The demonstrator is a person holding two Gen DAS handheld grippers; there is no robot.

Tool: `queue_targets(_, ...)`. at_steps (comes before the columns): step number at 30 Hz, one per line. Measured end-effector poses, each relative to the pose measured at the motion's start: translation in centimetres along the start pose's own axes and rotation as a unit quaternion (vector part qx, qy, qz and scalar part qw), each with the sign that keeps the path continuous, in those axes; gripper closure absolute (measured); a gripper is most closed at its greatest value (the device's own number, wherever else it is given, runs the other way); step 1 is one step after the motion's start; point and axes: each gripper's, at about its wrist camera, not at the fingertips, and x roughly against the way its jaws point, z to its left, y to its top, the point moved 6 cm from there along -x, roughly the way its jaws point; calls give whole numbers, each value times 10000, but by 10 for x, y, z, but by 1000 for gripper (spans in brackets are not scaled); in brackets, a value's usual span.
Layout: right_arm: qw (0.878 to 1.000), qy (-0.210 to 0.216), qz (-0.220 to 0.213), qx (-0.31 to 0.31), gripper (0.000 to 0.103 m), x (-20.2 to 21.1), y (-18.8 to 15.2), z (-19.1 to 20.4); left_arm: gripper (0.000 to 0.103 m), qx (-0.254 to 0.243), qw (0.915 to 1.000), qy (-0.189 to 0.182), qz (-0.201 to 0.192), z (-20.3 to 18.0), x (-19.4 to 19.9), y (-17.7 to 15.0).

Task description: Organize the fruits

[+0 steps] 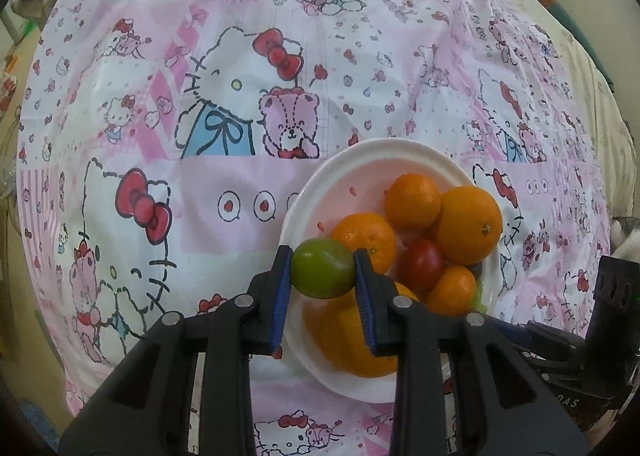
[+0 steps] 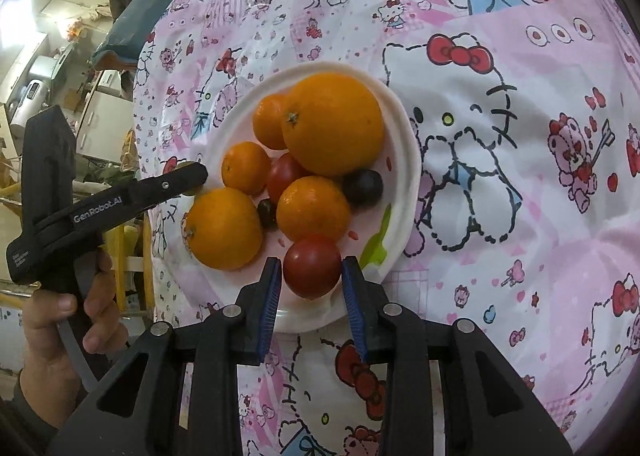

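A white plate [image 1: 316,191] on the cartoon-print cloth holds several oranges [image 1: 468,223], a red fruit [image 1: 422,262] and small dark fruits [image 2: 362,185]. My left gripper [image 1: 322,276] is shut on a green fruit [image 1: 322,268] and holds it over the plate's near left edge. My right gripper [image 2: 310,280] is shut on a red fruit [image 2: 312,266] over the near edge of the plate [image 2: 404,159]. The large orange [image 2: 332,123] lies at the plate's far side. The left gripper's body [image 2: 132,195] shows at the left of the right wrist view.
The pink and white cloth [image 1: 240,103] covers the round table. The right gripper's body [image 1: 600,320] lies at the right in the left wrist view. Room clutter and cabinets [image 2: 60,75] stand beyond the table's edge.
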Motion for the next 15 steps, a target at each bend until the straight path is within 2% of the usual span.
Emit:
queue_targets(1,10000,44,-17,-33,63,1,1,1,73,3,10000,-14,16,0,-1,-1)
queue_targets(2,9999,77,-36,-80,52,2,1,0,65,1,10000,-27,13,0,0,-1)
queue_targets(4,9994,260,-126,-191,43,6,2,0,49,10,10000,-66,-28,-1,2,-1)
queue_targets(5,9993,278,-150,-186,43,8,3,0,46,22,9999,-57,-87,-1,5,-1)
queue_targets(9,9990,336,-249,-132,43,17,4,2,46,14,9998,1,-184,-1,14,1)
queue_targets(12,9986,296,-409,-152,41,29,4,1,46,44,9986,152,-497,2,31,3)
queue_targets(15,9980,226,-582,-122,32,41,5,1,46,-49,9952,453,-871,6,49,2)
